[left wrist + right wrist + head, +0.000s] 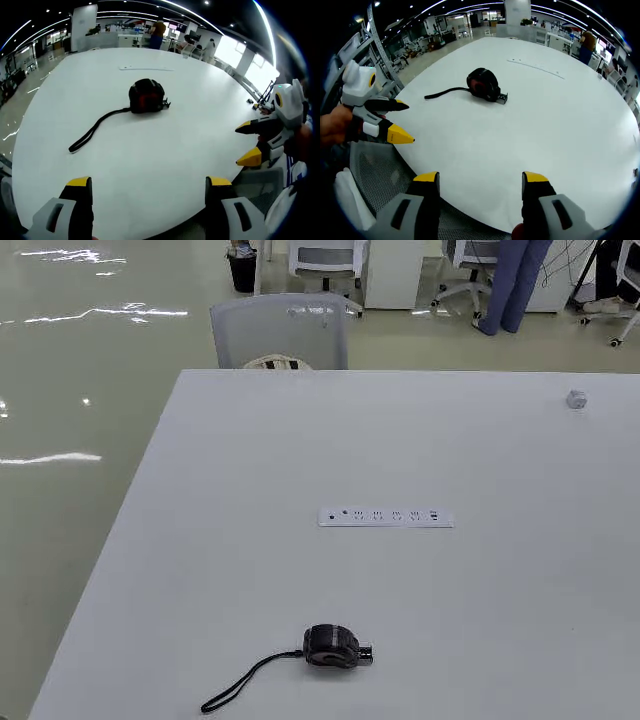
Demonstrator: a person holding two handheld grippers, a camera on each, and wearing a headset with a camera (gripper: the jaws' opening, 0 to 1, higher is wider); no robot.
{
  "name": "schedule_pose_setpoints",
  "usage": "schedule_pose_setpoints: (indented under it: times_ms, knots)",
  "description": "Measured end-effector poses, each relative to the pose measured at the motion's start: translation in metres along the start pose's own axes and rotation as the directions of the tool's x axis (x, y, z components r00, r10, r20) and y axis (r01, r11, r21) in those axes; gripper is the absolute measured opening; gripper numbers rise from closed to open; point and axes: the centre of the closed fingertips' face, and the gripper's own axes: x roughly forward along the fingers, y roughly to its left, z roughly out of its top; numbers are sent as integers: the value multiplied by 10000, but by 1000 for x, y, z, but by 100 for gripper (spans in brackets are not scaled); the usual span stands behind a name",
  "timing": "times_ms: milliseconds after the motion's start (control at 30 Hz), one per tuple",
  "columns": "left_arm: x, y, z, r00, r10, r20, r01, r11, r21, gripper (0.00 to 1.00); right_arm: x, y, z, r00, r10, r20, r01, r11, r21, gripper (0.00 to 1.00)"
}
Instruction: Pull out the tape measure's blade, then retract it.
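Note:
A black tape measure [333, 646] lies on the white table [300, 460] near its front edge, its black wrist strap [243, 683] trailing to the left and its blade tip at the right. In the left gripper view the tape measure [146, 95] sits well ahead of my open left gripper [149, 186], and the right gripper [252, 142] comes in from the right, jaws apart. In the right gripper view the tape measure [484, 84] lies ahead of my open right gripper [475, 179], with the left gripper [395, 120] at the left. Nothing is held.
A white power strip [386, 517] lies flat mid-table. A small grey object [576, 399] sits at the far right. A grey chair [280, 331] stands at the table's far edge, and a person [512, 280] stands beyond by office chairs.

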Motion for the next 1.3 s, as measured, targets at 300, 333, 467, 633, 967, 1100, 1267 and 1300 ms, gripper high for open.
schedule_pose_setpoints:
  times_ms: [300, 333, 467, 633, 967, 1100, 1267, 1300]
  knots:
    - [-13, 9, -10, 10000, 98, -7, -98, 9999, -80, 91, -10, -1, -8, 9999, -112, 16, 111, 9998, 157, 71]
    - [-15, 10, -11, 10000, 87, 23, -87, 9999, -145, 92, -11, -2, -8, 9999, -128, 15, 128, 9998, 173, 72]
    - [-20, 10, -15, 10000, 58, 29, -58, 9998, -214, 96, -14, -2, -11, 9999, -154, 16, 153, 9996, 228, 73]
    - [-24, 12, -17, 10000, 76, 46, -75, 9996, -277, 97, -16, -2, -15, 9999, -144, -7, 144, 9995, 295, 74]
    - [-32, 14, -18, 9998, 123, 173, -115, 9989, -450, 97, -24, -3, -19, 9996, -292, 46, 290, 9987, 412, 74]
    - [-35, 14, -18, 9998, 153, 155, -146, 9991, -410, 97, -25, -2, -20, 9995, -321, 75, 318, 9985, 437, 74]
    - [-37, 15, -18, 9997, 175, 162, -167, 9988, -468, 97, -26, 1, -22, 9995, -293, 122, 286, 9983, 513, 74]
    - [-37, 15, -18, 9997, 151, 166, -143, 9985, -519, 97, -26, 2, -22, 9995, -298, 138, 290, 9982, 519, 74]
